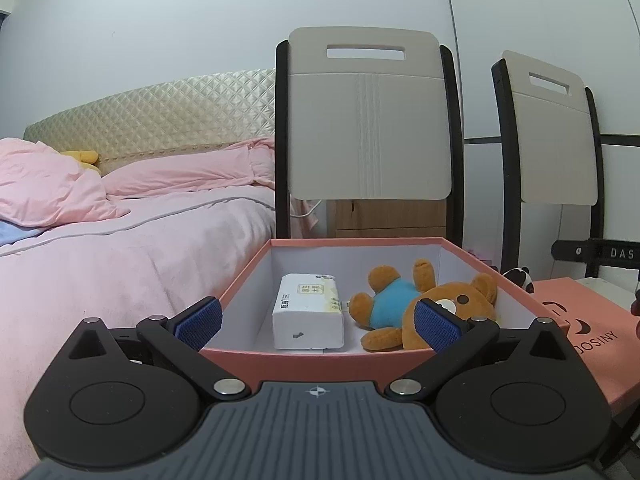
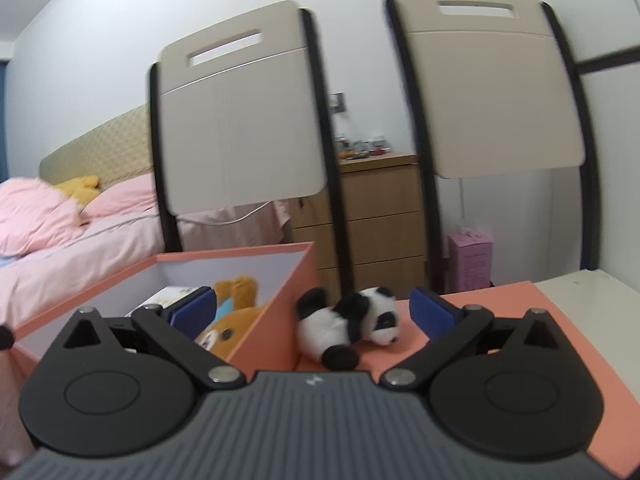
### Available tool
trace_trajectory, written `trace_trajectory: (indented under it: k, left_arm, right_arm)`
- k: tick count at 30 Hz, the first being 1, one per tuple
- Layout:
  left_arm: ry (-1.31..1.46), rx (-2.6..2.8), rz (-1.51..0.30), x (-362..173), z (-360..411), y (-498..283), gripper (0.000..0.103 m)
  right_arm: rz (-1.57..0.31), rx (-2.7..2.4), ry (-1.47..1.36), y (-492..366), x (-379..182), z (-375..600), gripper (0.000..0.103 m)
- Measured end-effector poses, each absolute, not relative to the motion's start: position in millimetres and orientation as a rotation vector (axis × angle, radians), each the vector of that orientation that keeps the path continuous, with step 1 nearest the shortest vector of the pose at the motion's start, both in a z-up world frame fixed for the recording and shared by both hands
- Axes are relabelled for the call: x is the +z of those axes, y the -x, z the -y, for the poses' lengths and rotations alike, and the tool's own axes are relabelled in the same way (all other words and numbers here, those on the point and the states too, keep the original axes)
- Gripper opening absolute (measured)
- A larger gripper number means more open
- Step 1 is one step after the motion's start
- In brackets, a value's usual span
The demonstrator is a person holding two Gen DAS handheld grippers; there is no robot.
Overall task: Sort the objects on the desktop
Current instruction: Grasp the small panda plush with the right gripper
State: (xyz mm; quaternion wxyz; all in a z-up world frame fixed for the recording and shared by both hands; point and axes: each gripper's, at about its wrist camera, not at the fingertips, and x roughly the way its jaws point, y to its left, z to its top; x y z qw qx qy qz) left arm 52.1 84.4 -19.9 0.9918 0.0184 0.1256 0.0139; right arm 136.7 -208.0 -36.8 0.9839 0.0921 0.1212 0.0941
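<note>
Sorting partly done: tissue pack [image 1: 308,312] and bear [image 1: 424,308] inside box [image 1: 320,360]. Both grippers, left gripper [image 1: 318,322] and right gripper [image 2: 314,310], wide open, empty. Next, likely: closing on panda [image 2: 348,322] atop lid [image 2: 500,312].

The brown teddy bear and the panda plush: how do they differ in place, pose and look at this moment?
The teddy bear lies inside the open pink box, beside a white tissue pack; the panda plush lies outside it, on the flat pink lid by the box wall. The bear is brown with a blue shirt, on its back; the panda is black and white, tipped on its side. The bear looks larger. Both are soft toys, and neither is gripped.
</note>
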Motion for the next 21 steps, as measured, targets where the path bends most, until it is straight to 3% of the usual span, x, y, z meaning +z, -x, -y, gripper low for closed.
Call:
trace_trajectory:
  k: [9,12,21]
  left_arm:
    - [-0.059,0.028,-0.243,-22,-78,-50,0.103]
    - [-0.06,0.025,-0.235,-22,-77,-49,0.103]
    - [-0.052,0.011,-0.219,-20,-76,-46,0.103]
  right_arm:
    - [-0.331,0.123,-0.289,-180,-56,236,0.102]
    - [-0.379,0.121,-0.34,-200,-65,239,0.09]
    - [-0.44,0.071,-0.518,-253,-83,238,0.09]
